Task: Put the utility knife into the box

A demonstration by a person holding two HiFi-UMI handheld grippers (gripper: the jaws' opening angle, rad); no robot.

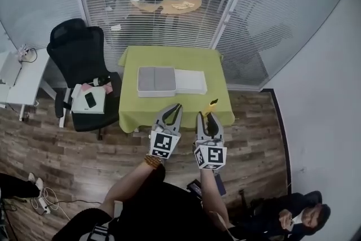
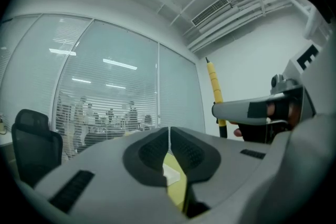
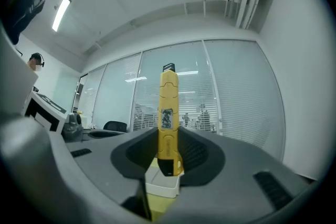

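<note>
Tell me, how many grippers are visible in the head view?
2. The left gripper shows at the near edge of the green table, jaws together and empty; the right gripper is beside it, jaws closed on the yellow utility knife.

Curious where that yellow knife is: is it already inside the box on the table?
No, the utility knife is clamped upright in the right gripper, away from the box.

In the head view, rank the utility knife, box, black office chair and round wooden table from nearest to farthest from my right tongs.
1. Utility knife: gripped in the right tongs, sticking up.
2. Box: ahead, on the green table.
3. Black office chair: left of that table.
4. Round wooden table: farthest, behind the glass wall.
</note>
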